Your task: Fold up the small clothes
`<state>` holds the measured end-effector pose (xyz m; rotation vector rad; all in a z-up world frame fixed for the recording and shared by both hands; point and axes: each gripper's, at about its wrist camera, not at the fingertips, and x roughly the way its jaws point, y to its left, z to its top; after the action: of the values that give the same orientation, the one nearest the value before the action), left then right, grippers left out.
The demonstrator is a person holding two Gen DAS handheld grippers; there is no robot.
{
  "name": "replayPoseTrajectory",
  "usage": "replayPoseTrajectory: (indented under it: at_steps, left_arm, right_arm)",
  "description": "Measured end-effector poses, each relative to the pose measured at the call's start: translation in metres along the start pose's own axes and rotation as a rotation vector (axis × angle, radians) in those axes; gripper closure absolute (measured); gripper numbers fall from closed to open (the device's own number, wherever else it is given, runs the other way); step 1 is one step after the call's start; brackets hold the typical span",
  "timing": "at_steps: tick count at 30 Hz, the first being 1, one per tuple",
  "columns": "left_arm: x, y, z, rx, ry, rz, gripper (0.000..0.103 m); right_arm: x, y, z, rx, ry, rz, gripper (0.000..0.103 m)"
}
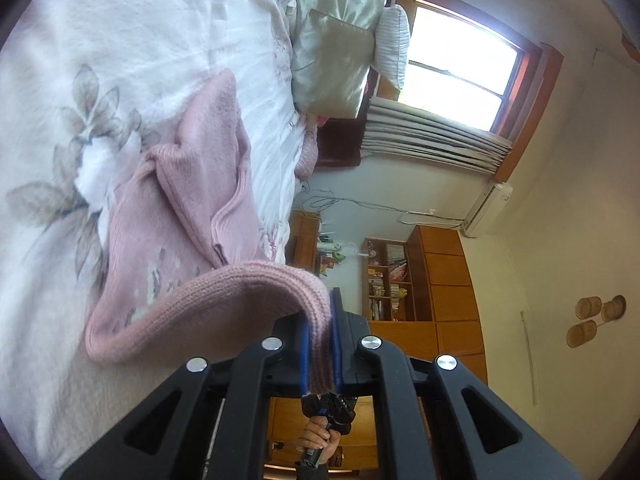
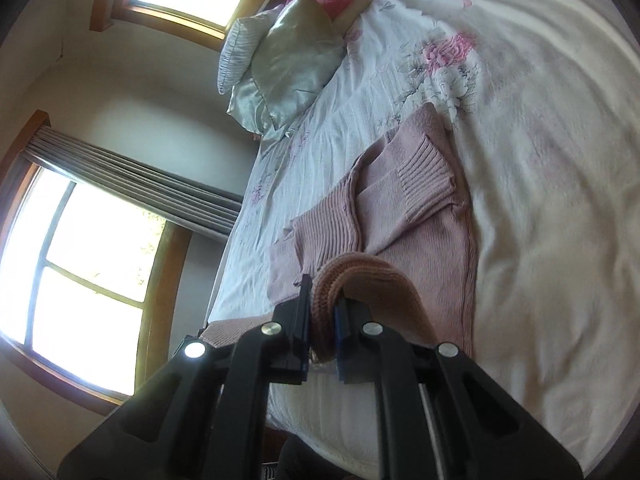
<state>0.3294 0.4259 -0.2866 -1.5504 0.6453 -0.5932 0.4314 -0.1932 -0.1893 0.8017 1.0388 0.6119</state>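
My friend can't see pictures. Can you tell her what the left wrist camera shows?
The left gripper is shut on the ribbed edge of a pink knit sweater, lifting it off a white floral bedspread. Silky pillows and a bright window lie beyond.

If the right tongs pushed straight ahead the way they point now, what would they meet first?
Likely the pink sweater itself. The right tongs are shut on its ribbed edge, and the folded sleeve and body lie just ahead on the floral bedspread. Depth is hard to judge in this fisheye view.
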Motion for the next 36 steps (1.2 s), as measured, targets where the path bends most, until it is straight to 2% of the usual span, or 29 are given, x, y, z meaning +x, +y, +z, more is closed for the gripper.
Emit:
replayPoseTrajectory:
  at_steps: [3, 9, 12, 14, 16, 17, 18, 21, 23, 29, 32, 36]
  left_arm:
    - [0.02, 0.01, 0.027, -0.014, 0.004, 0.065, 0.095]
    - [0.053, 0.043, 0.07, -0.055, 0.011, 0.163, 0.094]
    - [0.06, 0.053, 0.081, -0.063, 0.014, 0.183, 0.093]
    - [0.061, 0.053, 0.084, -0.051, 0.022, 0.193, 0.089]
    - [0.061, 0.043, 0.082, 0.006, 0.033, 0.222, 0.085]
    - [0.06, 0.036, 0.08, 0.038, 0.037, 0.236, 0.081]
    - [0.059, 0.029, 0.079, 0.073, 0.038, 0.249, 0.075]
    - [0.055, 0.005, 0.078, 0.183, 0.038, 0.295, 0.064]
    - [0.058, -0.007, 0.081, 0.236, 0.052, 0.334, 0.061]
    - [0.082, -0.025, 0.093, 0.38, 0.122, 0.524, 0.051]
    - [0.102, -0.026, 0.095, 0.447, 0.163, 0.663, 0.047]
    - [0.122, -0.028, 0.092, 0.515, 0.22, 0.743, 0.046]
  right_arm:
    - [0.033, -0.017, 0.03, 0.034, 0.029, -0.039, 0.095]
    - [0.092, -0.053, 0.067, 0.069, 0.091, -0.134, 0.094]
    - [0.108, -0.067, 0.077, 0.1, 0.109, -0.141, 0.089]
    - [0.11, -0.069, 0.081, 0.104, 0.115, -0.12, 0.078]
    - [0.106, -0.063, 0.083, 0.083, 0.108, -0.096, 0.067]
    - [0.101, -0.06, 0.084, 0.078, 0.102, -0.078, 0.059]
    - [0.095, -0.056, 0.086, 0.07, 0.093, -0.068, 0.057]
    - [0.081, -0.046, 0.091, 0.018, 0.073, -0.076, 0.056]
    - [0.078, -0.04, 0.093, -0.035, 0.077, -0.114, 0.056]
    - [0.101, -0.038, 0.089, -0.134, 0.132, -0.207, 0.056]
    - [0.117, -0.044, 0.084, -0.148, 0.153, -0.236, 0.056]
    - [0.133, -0.046, 0.083, -0.165, 0.17, -0.272, 0.056]
